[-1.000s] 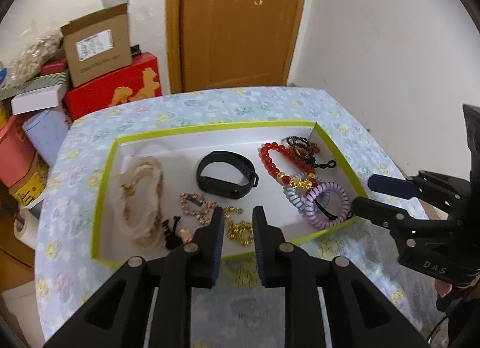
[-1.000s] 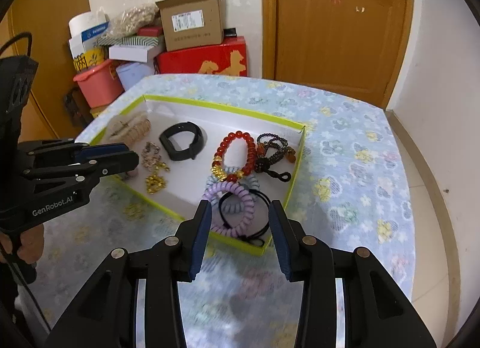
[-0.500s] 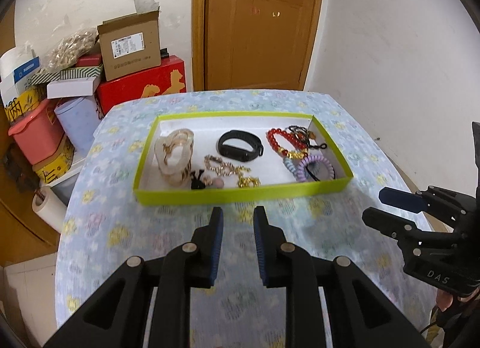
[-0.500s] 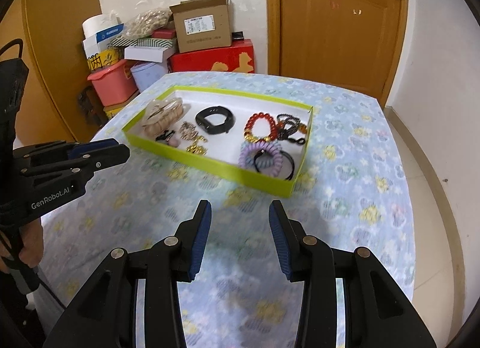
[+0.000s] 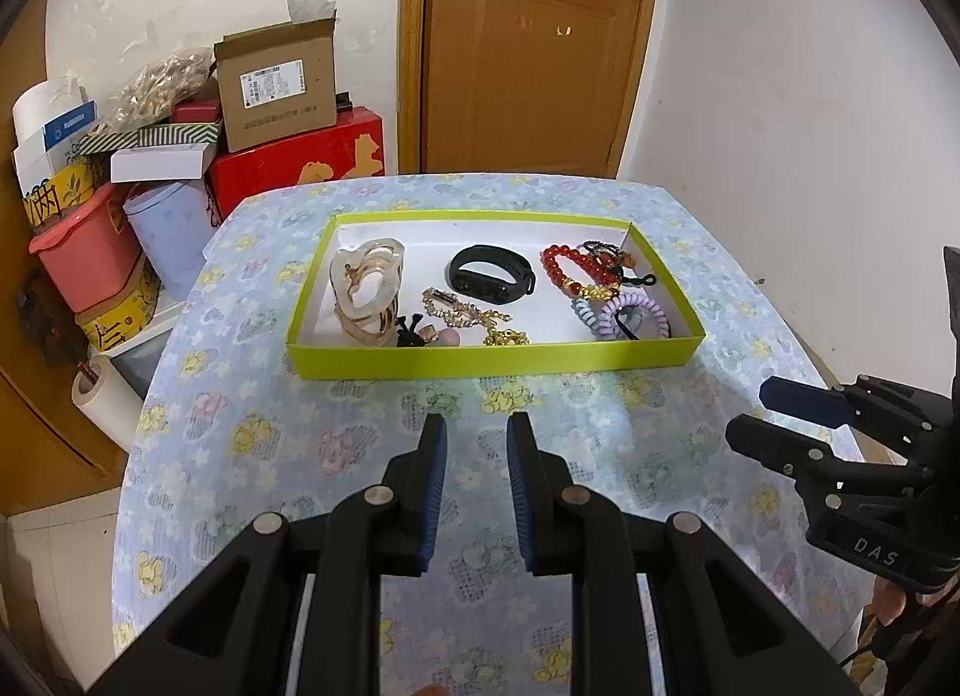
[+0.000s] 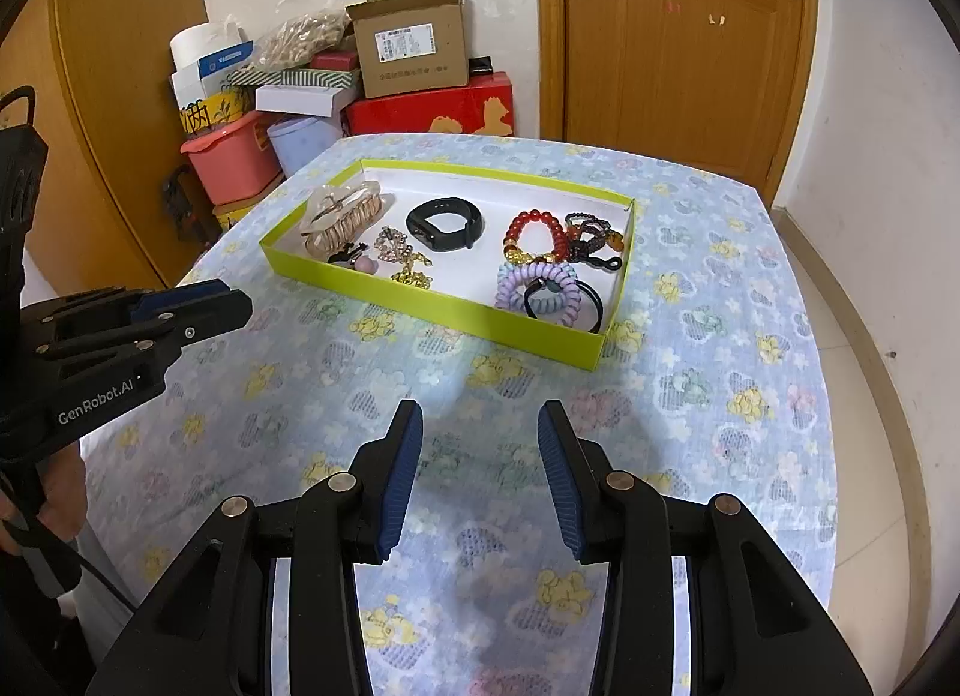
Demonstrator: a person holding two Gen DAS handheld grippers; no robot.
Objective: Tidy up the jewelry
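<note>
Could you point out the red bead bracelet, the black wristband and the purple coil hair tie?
red bead bracelet (image 5: 557, 271): left wrist view, its left beads.
black wristband (image 5: 489, 285): left wrist view, its front face.
purple coil hair tie (image 6: 561, 300): right wrist view, its lower coil.

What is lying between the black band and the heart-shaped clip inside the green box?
A gold-coloured chain lies between the black band and the heart-shaped clip on the green box floor, clearest in the left wrist view.
</note>
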